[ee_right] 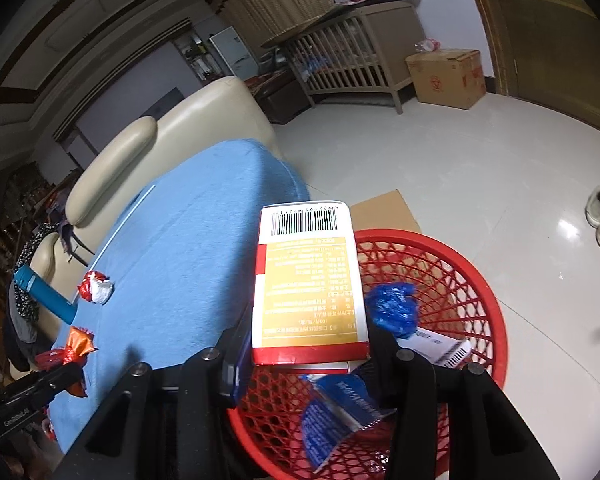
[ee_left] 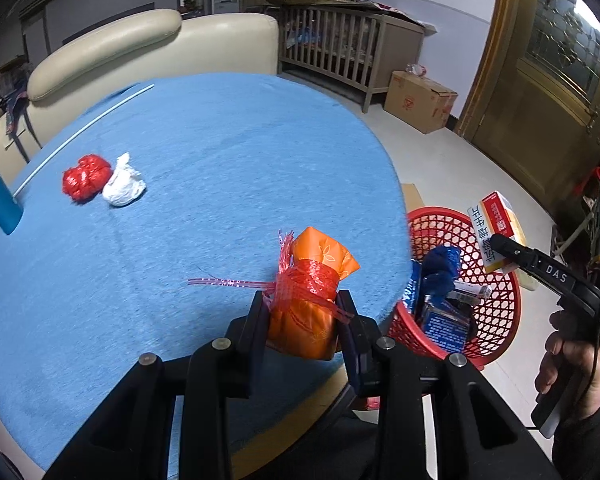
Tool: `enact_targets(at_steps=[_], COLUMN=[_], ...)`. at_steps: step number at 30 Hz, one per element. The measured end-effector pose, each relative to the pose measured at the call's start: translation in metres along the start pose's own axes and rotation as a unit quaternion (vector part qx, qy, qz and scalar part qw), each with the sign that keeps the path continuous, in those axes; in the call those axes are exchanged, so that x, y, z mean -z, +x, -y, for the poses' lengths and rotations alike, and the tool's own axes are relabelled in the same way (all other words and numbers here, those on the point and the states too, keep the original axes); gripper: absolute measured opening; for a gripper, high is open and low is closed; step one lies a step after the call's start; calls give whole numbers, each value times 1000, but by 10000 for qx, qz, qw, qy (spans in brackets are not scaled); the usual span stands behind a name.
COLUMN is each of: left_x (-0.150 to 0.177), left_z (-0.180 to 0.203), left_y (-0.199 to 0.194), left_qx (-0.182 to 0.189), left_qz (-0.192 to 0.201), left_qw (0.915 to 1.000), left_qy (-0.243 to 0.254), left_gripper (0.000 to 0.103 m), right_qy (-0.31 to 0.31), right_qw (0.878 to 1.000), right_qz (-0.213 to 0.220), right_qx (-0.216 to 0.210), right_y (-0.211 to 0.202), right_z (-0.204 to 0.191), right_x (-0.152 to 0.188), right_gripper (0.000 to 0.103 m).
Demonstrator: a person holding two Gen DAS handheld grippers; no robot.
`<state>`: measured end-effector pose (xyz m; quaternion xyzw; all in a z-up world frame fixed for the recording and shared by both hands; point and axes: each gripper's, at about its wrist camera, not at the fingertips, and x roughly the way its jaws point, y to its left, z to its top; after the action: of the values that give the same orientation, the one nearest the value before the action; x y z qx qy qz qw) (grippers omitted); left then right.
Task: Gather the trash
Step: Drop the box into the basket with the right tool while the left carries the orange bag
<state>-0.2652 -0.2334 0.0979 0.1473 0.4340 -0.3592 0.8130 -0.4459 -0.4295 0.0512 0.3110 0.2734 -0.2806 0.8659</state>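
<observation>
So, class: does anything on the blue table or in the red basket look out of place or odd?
Nothing damaged or spilled. A red wad and a white wad lie crumpled on the blue cloth, apart from the rubbish in the red basket.

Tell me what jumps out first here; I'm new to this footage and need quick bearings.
Most striking is the red basket on the floor beside the blue-covered table, already holding blue wrappers. The right hand-held gripper grips a white and yellow box above it, while the left hand-held gripper clamps an orange bundle tied with red netting at the table's near edge. A red wad and a white wad lie together farther back.
</observation>
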Motion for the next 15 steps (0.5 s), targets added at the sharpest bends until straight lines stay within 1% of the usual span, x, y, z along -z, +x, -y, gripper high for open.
enact_targets(at_steps=[8,15], left_x=[-15,-25], left_z=[30,56], left_y=[4,12], left_qx=[181,224], left_qz=[33,-26], left_qw=[9994,9981], left_qy=[309,569], left_gripper=[35,35], right_qy=[100,178], right_qw=[9999,9997], right_qz=[49,79], right_qx=[111,168], right_y=[-5,-11], right_z=[17,29], right_x=[-3,-4], right_gripper=[47,47])
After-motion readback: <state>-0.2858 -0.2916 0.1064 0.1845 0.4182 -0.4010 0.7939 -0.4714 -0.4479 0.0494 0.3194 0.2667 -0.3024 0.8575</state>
